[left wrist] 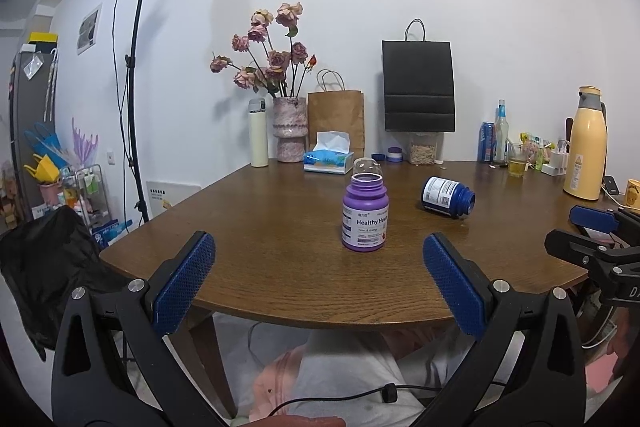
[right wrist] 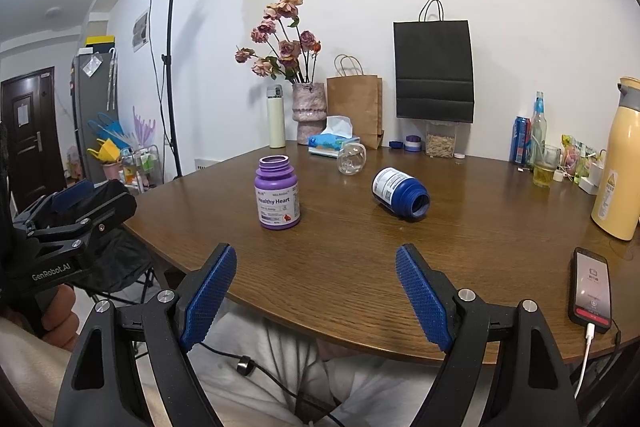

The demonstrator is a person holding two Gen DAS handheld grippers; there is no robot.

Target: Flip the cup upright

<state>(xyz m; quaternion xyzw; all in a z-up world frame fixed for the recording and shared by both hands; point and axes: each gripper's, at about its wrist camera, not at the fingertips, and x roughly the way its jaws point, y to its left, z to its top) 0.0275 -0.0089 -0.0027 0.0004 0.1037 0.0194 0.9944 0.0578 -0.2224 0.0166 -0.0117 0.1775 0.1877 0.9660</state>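
Observation:
A small clear glass cup (right wrist: 351, 158) sits mid-table and looks tipped over rather than upright. In the left wrist view the cup (left wrist: 366, 167) is partly hidden behind an upright, lidless purple bottle (left wrist: 365, 217). A blue bottle (right wrist: 400, 191) lies on its side to the right, mouth open. My left gripper (left wrist: 319, 241) is open at the table's front edge, facing the purple bottle and well short of the cup. My right gripper (right wrist: 316, 251) is open too, over the front edge, holding nothing.
The brown wooden table (right wrist: 360, 287) carries a flower vase (right wrist: 307, 111), tissue box (right wrist: 330, 143), paper bags, a yellow thermos (right wrist: 618, 163), drinks at the back right and a charging phone (right wrist: 592, 291) at the front right. A light stand (right wrist: 170, 67) rises on the left.

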